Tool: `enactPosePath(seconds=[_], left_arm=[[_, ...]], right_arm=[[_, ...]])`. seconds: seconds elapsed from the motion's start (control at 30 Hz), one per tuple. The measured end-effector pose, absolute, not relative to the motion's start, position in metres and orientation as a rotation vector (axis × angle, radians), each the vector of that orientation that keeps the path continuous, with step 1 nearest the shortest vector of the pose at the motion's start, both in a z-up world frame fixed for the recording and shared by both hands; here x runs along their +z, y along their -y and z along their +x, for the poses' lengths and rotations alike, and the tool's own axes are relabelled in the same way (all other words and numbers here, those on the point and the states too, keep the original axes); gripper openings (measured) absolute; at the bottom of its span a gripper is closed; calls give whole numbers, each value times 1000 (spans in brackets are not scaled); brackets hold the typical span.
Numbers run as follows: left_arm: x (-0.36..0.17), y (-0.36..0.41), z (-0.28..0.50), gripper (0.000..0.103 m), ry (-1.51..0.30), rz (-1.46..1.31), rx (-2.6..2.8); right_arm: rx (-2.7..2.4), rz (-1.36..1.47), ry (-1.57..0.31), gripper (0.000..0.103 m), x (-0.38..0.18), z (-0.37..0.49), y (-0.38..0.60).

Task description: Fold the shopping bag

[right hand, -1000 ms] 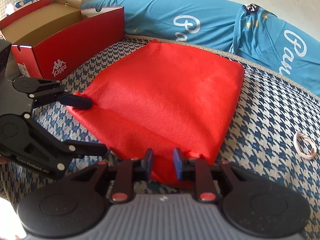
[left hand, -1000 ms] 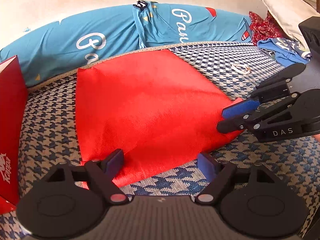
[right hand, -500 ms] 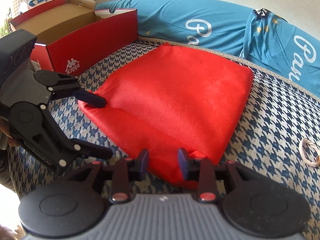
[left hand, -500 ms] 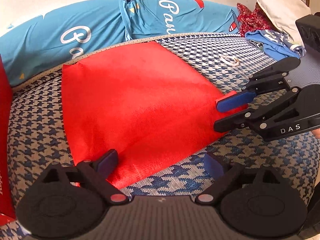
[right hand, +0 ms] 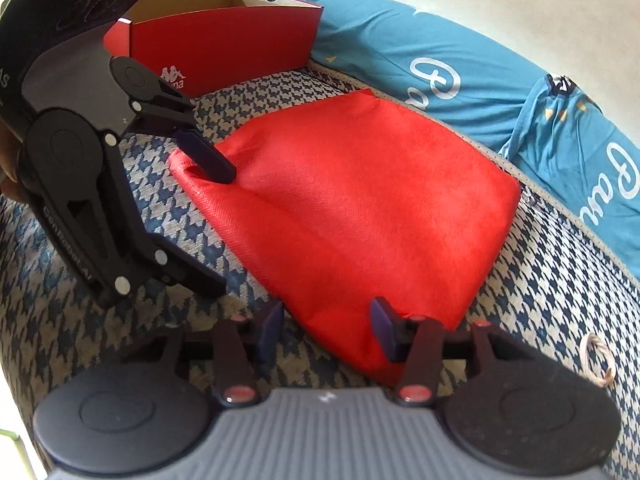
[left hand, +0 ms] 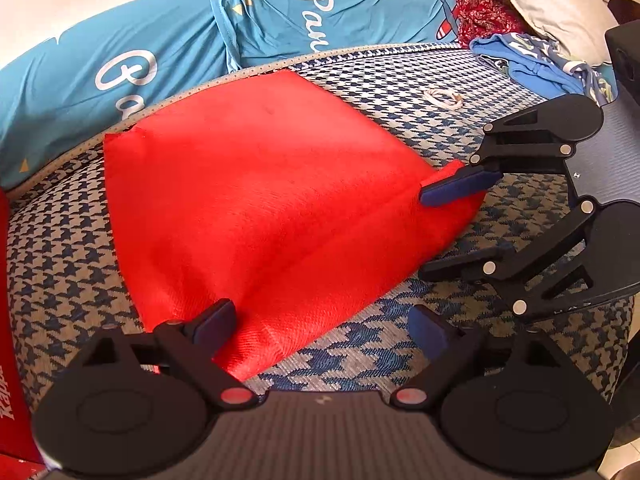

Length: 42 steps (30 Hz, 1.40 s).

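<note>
Both grippers are gaping wide — the left gripper (left hand: 322, 320) and right gripper (right hand: 326, 324) are each straddling a near corner of the flat red woven fabric shopping bag (left hand: 272, 208).

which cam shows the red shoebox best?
Right wrist view: the shoebox shows its open top, front wall and logo, partly behind the left tool. The left wrist view catches only a red sliver at the frame's left edge.

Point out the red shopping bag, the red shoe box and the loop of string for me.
red shopping bag (right hand: 360, 200): right wrist view, middle of its top panel.
red shoe box (right hand: 224, 56): right wrist view, its front side wall.
loop of string (left hand: 444, 98): left wrist view, on the coil itself.
</note>
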<state>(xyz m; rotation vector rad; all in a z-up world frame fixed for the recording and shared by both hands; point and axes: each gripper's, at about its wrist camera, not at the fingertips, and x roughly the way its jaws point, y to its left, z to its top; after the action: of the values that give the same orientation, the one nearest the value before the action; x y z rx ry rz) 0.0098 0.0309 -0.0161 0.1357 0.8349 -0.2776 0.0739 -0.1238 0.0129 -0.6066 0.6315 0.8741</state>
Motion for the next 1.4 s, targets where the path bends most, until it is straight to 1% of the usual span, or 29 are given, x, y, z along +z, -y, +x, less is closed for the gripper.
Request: enactPosePath(seconds=[0.27,0.37,0.47,0.5,0.53,0.67,0.77,0.8,0.83,0.97,1.03,1.1,1.13,1.17,1.33,1.4], left_arm=[[-14,-37,14,92,-849,148,-329],[-11,-48,19,89,-867,93,-355],[-9,-55,24,80,-875,64,-358],[-9,-58,25,72,-876,64,-347],[-8,-57,24,68,-873,80,-336],[-9,-47,19,62,-857,195,-326],[-7,-45,17,52,-845,247,-320],[-6,-47,17,47,-846,254,-322],[-6,-50,17,45,-848,259,-327],[-8,-56,21,43,-855,237,-336],[-8,-61,25,42,-871,190,-334],[-8,-70,30,41,-895,108,-331],[-8,-76,33,41,-908,53,-329],[-9,-77,34,41,-912,41,-331],[-10,-87,42,41,-948,-25,-363],[-10,-90,44,41,-959,-37,-376]], right_arm=[[816,-337,-832,40,26,110,133],[791,-278,-881,40,30,118,135],[768,-235,-919,40,32,123,136],[765,-223,-929,40,32,125,137],[765,-212,-936,40,32,127,137],[764,-167,-967,40,32,134,140],[764,-134,-989,40,31,139,142],[764,-122,-997,40,31,141,143],[763,-111,-1004,40,31,142,143],[762,-66,-1034,40,30,149,146],[772,-97,-1014,40,32,147,144],[796,-146,-961,42,35,141,143],[809,-176,-935,46,36,138,142],[822,-208,-911,49,38,134,140],[875,-456,-766,54,41,109,127],[886,-512,-725,55,39,101,124]])
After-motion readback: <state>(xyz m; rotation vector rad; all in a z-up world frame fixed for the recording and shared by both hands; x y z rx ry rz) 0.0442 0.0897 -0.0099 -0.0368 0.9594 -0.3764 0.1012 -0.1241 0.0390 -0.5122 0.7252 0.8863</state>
